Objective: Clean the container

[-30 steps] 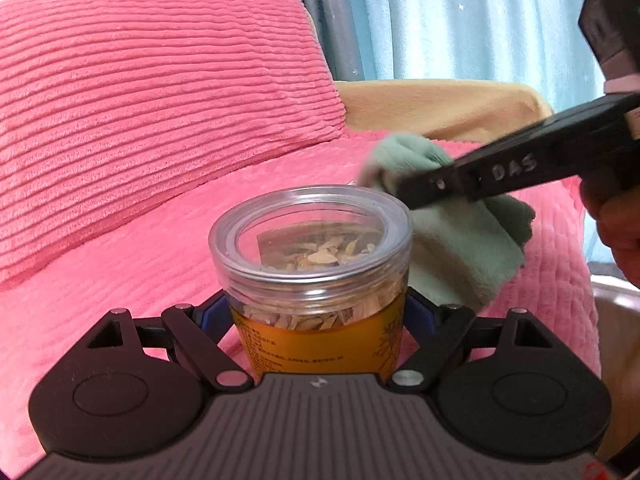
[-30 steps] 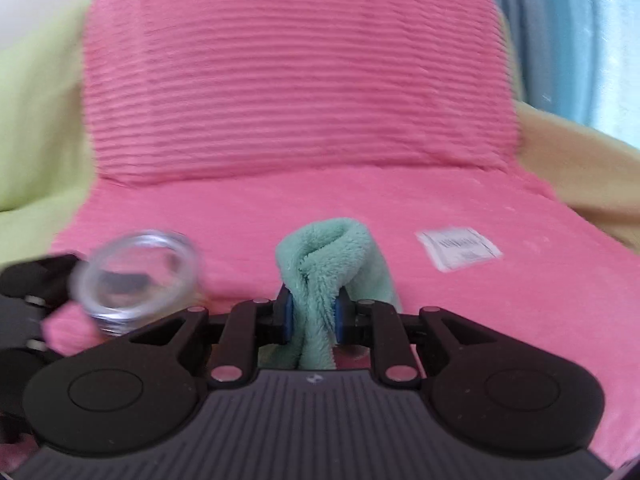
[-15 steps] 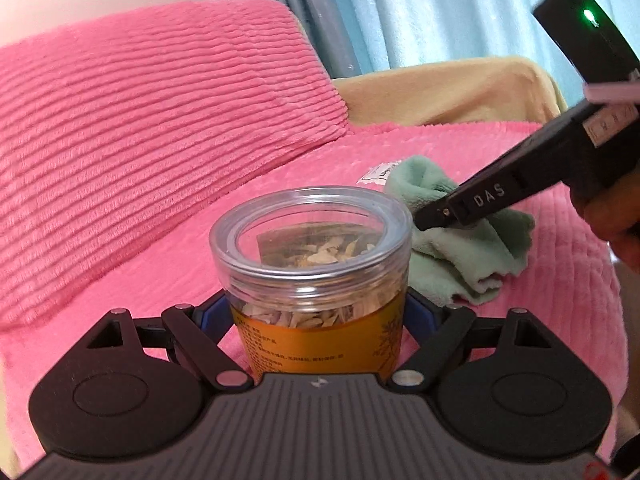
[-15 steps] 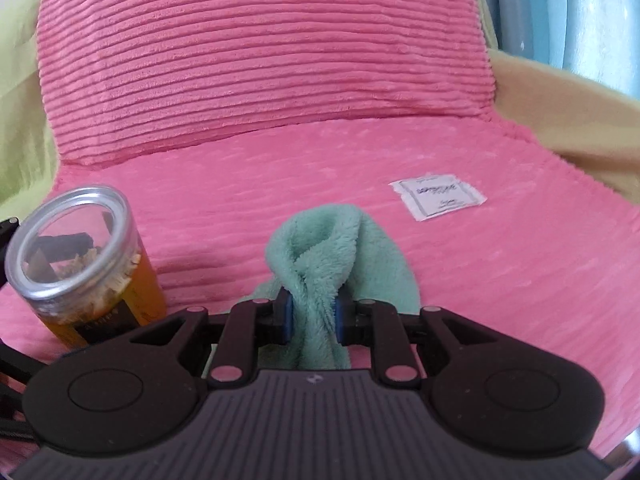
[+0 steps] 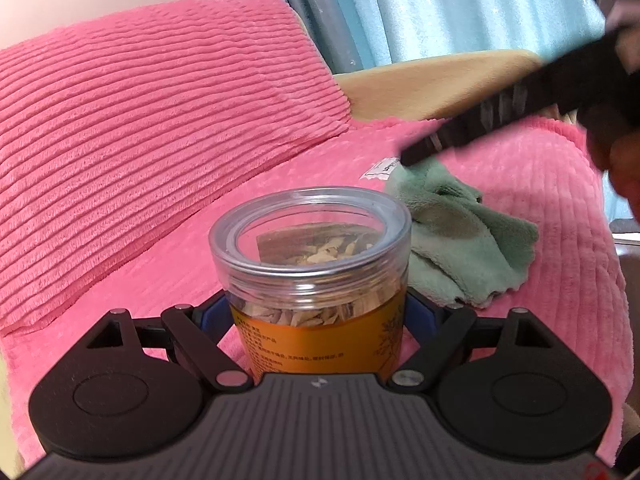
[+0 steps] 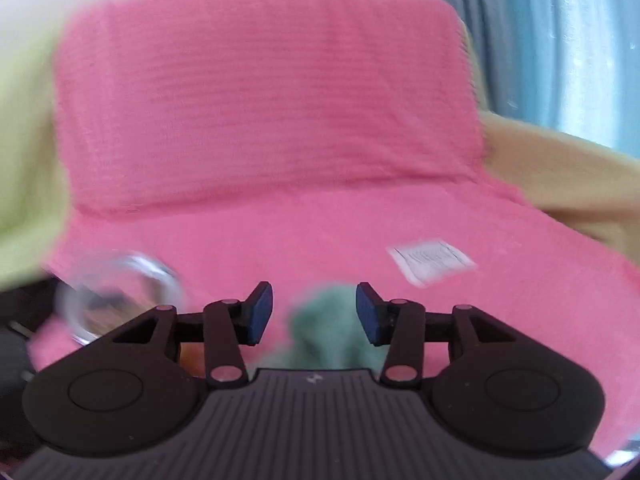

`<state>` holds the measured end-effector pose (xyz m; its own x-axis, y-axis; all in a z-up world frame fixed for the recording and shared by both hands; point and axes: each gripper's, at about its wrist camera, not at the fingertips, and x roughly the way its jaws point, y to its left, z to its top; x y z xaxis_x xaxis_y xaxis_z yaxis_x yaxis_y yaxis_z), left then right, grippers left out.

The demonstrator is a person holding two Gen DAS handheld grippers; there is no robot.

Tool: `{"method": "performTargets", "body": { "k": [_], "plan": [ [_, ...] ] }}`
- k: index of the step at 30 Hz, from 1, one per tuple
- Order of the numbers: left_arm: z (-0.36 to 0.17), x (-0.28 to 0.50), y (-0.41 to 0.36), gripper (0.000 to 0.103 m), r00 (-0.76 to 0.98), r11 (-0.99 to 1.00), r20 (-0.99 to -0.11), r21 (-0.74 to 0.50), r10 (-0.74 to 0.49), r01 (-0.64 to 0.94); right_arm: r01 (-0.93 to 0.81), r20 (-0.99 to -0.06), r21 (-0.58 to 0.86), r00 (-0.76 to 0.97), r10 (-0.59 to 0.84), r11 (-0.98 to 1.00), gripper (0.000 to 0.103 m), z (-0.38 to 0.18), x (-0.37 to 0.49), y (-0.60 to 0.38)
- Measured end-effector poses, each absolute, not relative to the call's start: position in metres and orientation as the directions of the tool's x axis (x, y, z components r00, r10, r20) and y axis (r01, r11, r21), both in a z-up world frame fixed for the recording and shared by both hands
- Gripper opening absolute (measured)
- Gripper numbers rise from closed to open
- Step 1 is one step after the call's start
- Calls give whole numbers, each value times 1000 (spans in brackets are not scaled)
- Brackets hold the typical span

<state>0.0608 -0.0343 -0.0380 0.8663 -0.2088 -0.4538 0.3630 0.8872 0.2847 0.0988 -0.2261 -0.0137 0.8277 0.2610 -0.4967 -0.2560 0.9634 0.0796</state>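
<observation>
- While the jar [image 5: 310, 276] stands upright on the pink cover [image 5: 168, 264], the left gripper [image 5: 316, 312] is clamped on its orange-labelled body, one blue pad at each side; dried flakes show through the clear lid.
- Green cloth [image 5: 460, 240]: lies crumpled on the cover just beside the jar, on its right, touching nothing that holds it.
- Right gripper [image 6: 314, 312]: jaws apart and empty, poised over the cloth (this view is motion-blurred, so contact cannot be judged).
- Step in hand, as a judgement: the wiping looks finished and the cloth set down.
- Next move calls for lowering the jar squarely and parting the left jaws without tipping it on the soft surface.
- Background: paper label [image 6: 432, 260], blue curtain [image 5: 460, 12].
</observation>
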Motion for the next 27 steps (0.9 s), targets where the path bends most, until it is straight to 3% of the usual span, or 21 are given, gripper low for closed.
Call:
{"method": "performTargets", "body": {
  "k": [2, 3, 23, 27],
  "plan": [
    [-39, 61, -33, 86, 866, 890, -453, 276, -213, 364, -268, -491, 90, 826, 277, 959, 62, -13, 99, -226],
    [-39, 61, -33, 86, 866, 891, -451, 271, -216, 364, -274, -489, 95, 825, 284, 957, 63, -13, 99, -226],
    [-37, 49, -36, 92, 891, 885, -377, 282, -253, 371, -385, -428, 190, 795, 429, 903, 62, -9, 101, -223],
    [-35, 51, -40, 91, 897, 891, -366, 277, -249, 360, -377, -453, 141, 798, 398, 915, 62, -10, 100, -219]
  ]
}}
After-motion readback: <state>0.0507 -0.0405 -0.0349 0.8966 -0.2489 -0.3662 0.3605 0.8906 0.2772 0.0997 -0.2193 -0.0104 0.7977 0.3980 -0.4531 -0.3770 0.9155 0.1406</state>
